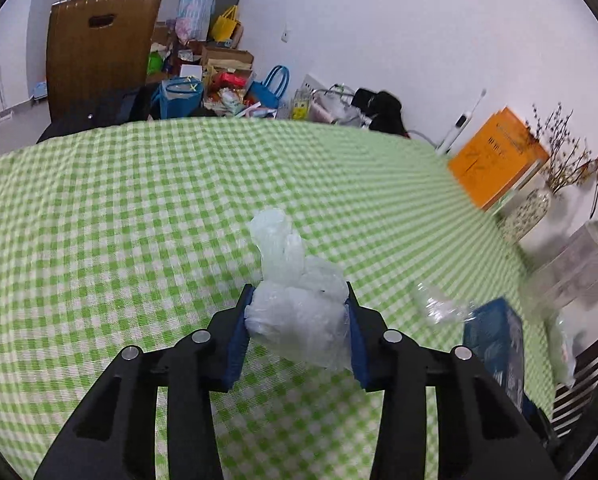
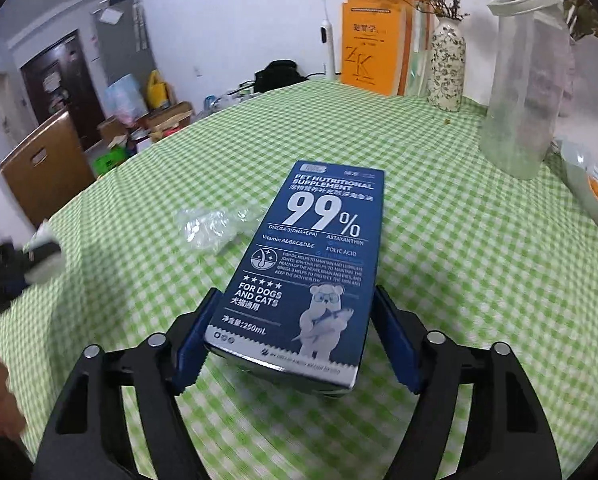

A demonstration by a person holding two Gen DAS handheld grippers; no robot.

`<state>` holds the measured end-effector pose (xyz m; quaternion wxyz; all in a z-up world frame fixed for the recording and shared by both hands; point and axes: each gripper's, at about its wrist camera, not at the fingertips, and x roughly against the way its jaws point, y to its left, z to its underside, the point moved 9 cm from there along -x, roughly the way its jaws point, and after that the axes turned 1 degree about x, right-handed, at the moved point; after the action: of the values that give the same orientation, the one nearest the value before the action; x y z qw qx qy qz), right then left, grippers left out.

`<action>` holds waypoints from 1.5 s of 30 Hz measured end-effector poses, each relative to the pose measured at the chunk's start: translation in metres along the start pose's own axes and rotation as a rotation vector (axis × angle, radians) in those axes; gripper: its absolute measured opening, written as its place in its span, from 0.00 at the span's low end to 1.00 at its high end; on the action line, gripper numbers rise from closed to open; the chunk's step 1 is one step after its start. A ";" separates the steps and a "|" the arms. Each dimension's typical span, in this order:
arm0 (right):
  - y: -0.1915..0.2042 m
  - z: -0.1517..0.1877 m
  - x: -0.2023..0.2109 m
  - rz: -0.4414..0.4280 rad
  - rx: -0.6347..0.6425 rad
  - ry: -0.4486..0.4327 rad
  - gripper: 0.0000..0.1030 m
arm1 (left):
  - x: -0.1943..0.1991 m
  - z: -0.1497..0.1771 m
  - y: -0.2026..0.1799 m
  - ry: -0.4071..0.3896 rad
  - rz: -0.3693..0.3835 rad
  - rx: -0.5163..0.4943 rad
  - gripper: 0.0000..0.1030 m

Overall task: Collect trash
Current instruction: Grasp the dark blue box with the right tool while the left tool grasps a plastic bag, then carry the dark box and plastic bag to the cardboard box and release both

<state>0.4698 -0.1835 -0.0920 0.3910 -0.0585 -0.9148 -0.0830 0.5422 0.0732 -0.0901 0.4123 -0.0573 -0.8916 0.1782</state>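
Left hand-held gripper: pinching crumpled plastic bag, lifted over counter. Right hand-held gripper: clamped on blue supplement box. Clear wrapper: loose beside box. Advice: hold both firmly; collect wrapper next.

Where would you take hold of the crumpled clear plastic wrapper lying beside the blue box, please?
Pinch the clear plastic wrapper at its bunched middle, coming straight down from above. It lies low and flat on the checked tablecloth, and the pet supplement box crowds one side of it, so a sideways approach would likely only push it along.
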 end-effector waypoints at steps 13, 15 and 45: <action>-0.082 -0.023 0.180 -0.067 0.067 -0.259 0.62 | 0.045 -0.004 -0.074 -0.081 0.088 -0.121 0.38; -0.103 -0.020 0.206 -0.039 0.067 -0.296 0.62 | 0.052 -0.002 -0.092 -0.085 0.118 -0.151 0.38; -0.503 0.258 0.283 0.337 -0.583 -0.163 0.62 | 0.131 0.224 -0.379 0.154 0.524 -0.695 0.37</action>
<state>0.0062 -0.6133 -0.1156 0.2917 -0.3246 -0.8582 -0.2703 0.3042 -0.3074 0.0077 0.3745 -0.4299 -0.8206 -0.0385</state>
